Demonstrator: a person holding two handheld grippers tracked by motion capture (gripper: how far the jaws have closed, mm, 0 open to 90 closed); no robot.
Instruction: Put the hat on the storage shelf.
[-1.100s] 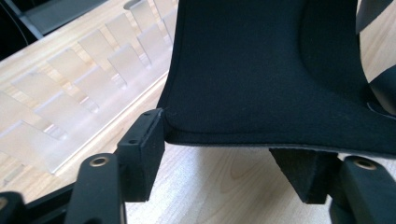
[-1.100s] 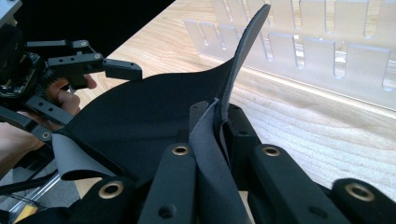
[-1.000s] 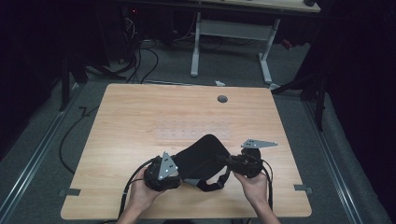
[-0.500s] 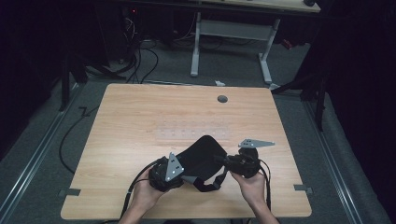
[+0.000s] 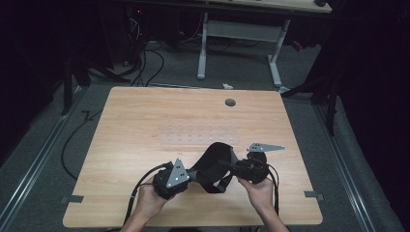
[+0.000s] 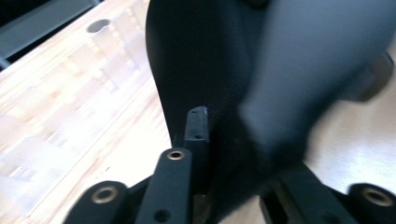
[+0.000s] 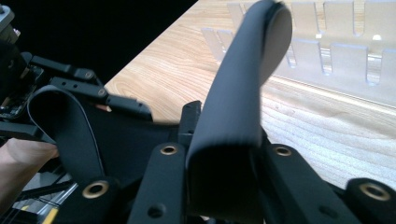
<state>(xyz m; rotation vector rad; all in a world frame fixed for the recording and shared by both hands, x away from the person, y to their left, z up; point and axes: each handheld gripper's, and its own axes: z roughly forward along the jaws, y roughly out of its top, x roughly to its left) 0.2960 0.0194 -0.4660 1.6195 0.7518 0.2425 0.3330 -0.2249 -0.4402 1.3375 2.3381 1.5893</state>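
Note:
A floppy black sheet (image 5: 212, 159) arches over the near middle of the wooden table (image 5: 145, 121), held up between my two grippers. My left gripper (image 5: 191, 176) grips its left end; its jaws have just been closing, and in the left gripper view the sheet (image 6: 196, 56) sits between them at my left gripper (image 6: 224, 135). My right gripper (image 5: 229, 166) holds the right end. Its jaws have just been opening a little, with a folded part of the sheet (image 7: 238, 93) still wedged between them at my right gripper (image 7: 224, 140). The left gripper (image 7: 70, 79) shows farther off.
A clear slotted plastic tray (image 5: 198, 137) lies flat on the table just beyond the sheet, also in the right gripper view as the tray (image 7: 327, 46). A round cable hole (image 5: 230, 102) sits near the far edge. Cables trail off the near edge.
The left gripper has tilted and closed on the sheet's left end. The sheet has bent up into a higher arch. The right hand has stayed in place.

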